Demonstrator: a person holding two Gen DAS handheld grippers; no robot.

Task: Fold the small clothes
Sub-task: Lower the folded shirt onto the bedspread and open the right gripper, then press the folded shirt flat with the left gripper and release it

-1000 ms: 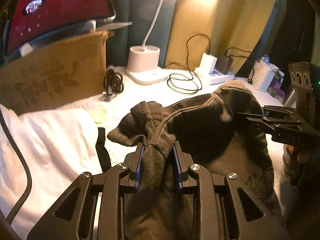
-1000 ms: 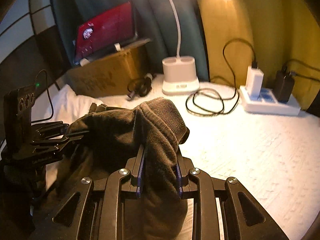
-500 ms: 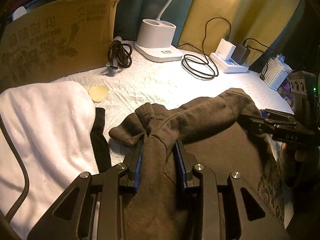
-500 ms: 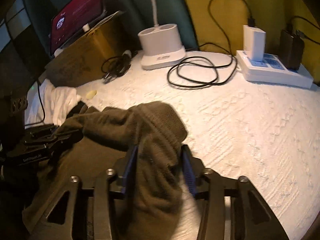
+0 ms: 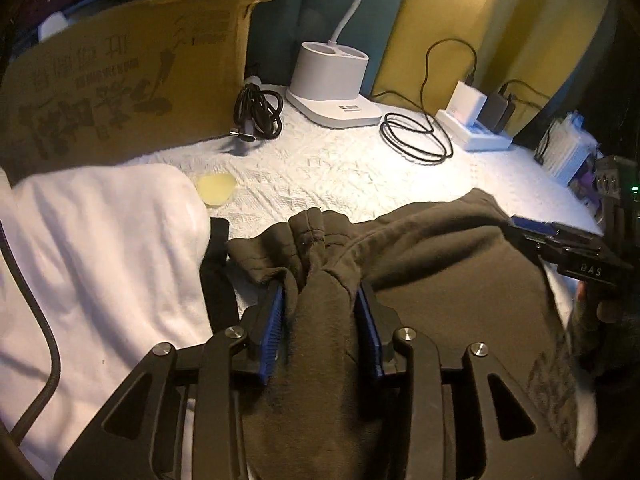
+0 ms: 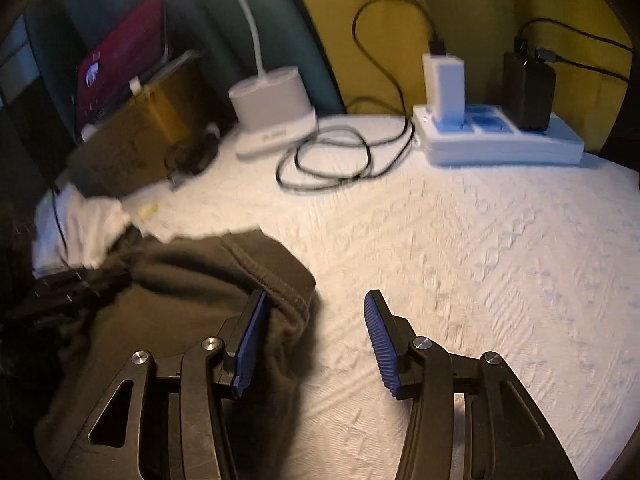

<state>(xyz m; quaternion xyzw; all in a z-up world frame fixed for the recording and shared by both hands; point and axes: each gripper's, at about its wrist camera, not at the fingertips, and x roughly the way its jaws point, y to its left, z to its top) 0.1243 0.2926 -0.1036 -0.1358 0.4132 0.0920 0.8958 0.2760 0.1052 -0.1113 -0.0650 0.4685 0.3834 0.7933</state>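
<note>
Left tongs (image 5: 322, 320) are clamping a bunched fold of the dark olive garment (image 5: 440, 280) between their blue pads (image 5: 272, 332), while I am holding my right tongs (image 6: 312, 336) spread wide with nothing between them, one pad just touching the garment's ribbed edge. That garment is lying on the white textured counter (image 6: 480, 260), beside a white cloth (image 5: 100, 260), with a cardboard box (image 5: 120, 80) and lamp base (image 5: 332, 84) standing behind.
</note>
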